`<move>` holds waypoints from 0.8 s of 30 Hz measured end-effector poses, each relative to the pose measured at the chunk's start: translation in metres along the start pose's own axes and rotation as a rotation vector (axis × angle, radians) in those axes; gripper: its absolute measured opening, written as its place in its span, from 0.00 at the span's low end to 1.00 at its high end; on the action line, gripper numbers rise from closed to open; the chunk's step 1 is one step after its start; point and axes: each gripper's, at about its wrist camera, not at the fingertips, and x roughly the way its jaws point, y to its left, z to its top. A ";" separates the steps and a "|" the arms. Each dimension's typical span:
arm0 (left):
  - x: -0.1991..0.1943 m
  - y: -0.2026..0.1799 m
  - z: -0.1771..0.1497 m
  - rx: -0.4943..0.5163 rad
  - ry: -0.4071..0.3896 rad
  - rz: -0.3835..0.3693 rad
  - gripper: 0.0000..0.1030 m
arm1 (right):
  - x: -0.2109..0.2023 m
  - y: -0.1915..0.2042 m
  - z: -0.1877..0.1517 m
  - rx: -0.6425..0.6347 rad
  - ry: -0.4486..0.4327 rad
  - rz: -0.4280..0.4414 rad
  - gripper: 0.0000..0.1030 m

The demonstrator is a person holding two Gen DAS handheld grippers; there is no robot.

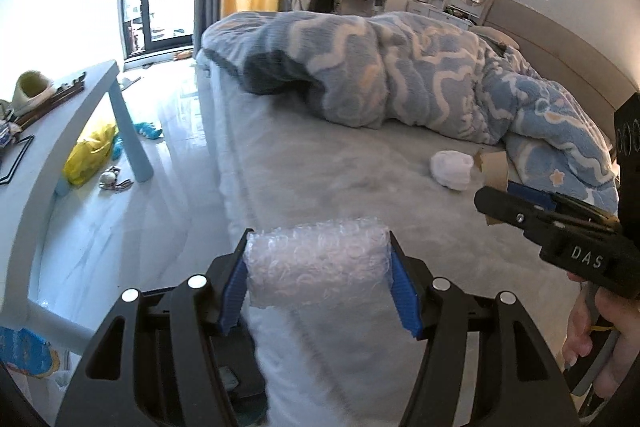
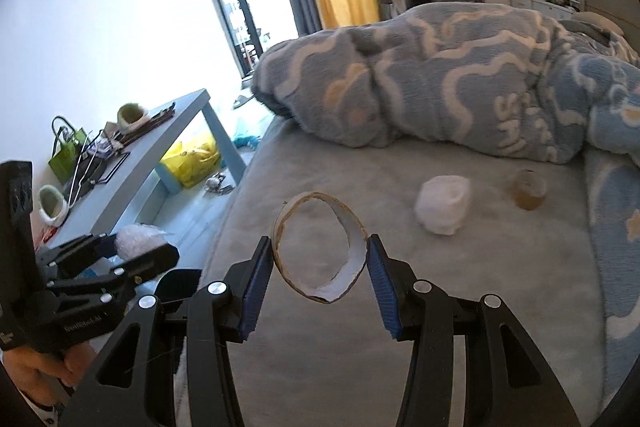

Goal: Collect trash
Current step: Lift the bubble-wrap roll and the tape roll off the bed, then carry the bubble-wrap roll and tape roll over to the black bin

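Note:
My left gripper point(image 1: 318, 263) is shut on a roll of clear bubble wrap point(image 1: 316, 261), held above the near edge of the bed point(image 1: 320, 163). My right gripper point(image 2: 320, 267) is shut on a squashed cardboard tape ring point(image 2: 320, 247), its blue pads pressing both sides. In the left wrist view the right gripper point(image 1: 516, 207) comes in from the right. A crumpled white tissue ball point(image 2: 442, 205) and a brown cardboard tube point(image 2: 528, 189) lie on the grey sheet beyond. They also show as the tissue ball point(image 1: 452, 169) and the tube point(image 1: 494, 167).
A blue patterned fleece blanket point(image 2: 440, 83) is heaped across the bed. To the left stands a pale blue low table point(image 2: 160, 151) with slippers and clutter; a yellow bag point(image 2: 192, 159) lies under it. The glossy floor point(image 1: 120, 227) runs along the bed's left side.

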 end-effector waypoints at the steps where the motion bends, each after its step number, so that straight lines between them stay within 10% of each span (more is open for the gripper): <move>1: -0.001 0.004 -0.001 -0.004 0.000 0.003 0.63 | 0.003 0.006 -0.001 -0.009 0.005 0.005 0.47; 24: -0.017 0.116 -0.033 -0.060 0.063 0.106 0.63 | 0.059 0.123 -0.005 -0.147 0.076 0.106 0.47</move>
